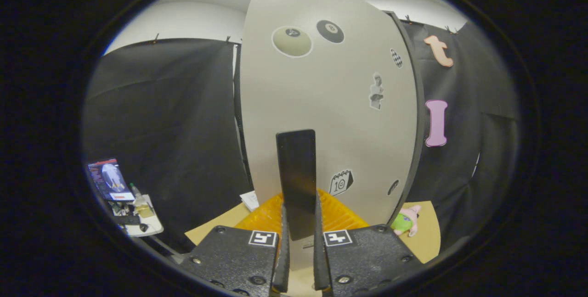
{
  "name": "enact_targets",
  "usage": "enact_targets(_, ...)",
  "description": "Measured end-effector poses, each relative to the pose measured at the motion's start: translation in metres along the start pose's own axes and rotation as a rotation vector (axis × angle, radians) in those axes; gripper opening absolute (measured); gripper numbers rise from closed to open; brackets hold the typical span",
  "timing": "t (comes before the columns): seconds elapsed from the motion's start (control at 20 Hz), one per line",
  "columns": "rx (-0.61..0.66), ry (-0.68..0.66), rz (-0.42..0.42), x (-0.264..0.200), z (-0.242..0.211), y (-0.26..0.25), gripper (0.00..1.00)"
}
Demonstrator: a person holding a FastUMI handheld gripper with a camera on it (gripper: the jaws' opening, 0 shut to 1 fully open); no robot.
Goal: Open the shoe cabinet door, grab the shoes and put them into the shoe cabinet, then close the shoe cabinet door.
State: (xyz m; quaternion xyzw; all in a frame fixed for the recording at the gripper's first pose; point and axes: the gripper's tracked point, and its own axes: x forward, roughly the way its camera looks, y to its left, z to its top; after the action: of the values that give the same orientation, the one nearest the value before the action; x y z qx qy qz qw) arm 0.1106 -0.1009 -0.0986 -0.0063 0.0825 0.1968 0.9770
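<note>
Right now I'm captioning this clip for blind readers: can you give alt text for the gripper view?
The gripper is shut on the dark handle of a pale, sticker-covered shoe cabinet door, both fingers pressing its sides. An orange ribbed mat lies below the door, and a small plush toy sits beside it on the tan floor.

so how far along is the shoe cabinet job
Early, or at the very end; one frame cannot say which. In hand: the gripper has both fingers closed on the flat black handle of the pale, sticker-covered cabinet door. Nothing looks done: no shoes are visible, so whether they are stowed cannot be told. Beyond the fingers lies a ribbed orange mat.
</note>
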Motion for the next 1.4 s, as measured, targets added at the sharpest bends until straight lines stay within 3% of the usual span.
enact_targets(0.25, -0.013, -0.005, 0.065, -0.013, -0.001, -0.019, 0.24)
enact_targets(0.45, -0.037, -0.01, 0.061, -0.029, -0.003, -0.037, 0.24)
enact_targets(0.6, -0.049, -0.023, 0.001, -0.043, -0.004, -0.059, 0.23)
enact_targets(0.85, -0.068, -0.053, -0.221, -0.059, 0.001, -0.115, 0.18)
enact_targets(1.0, -0.025, -0.053, -0.165, -0.059, -0.007, -0.096, 0.15)
enact_targets(1.05, -0.018, -0.047, -0.153, -0.06, -0.009, -0.093, 0.21)
enact_targets(1.4, -0.022, -0.066, -0.286, -0.084, -0.007, -0.105, 0.25)
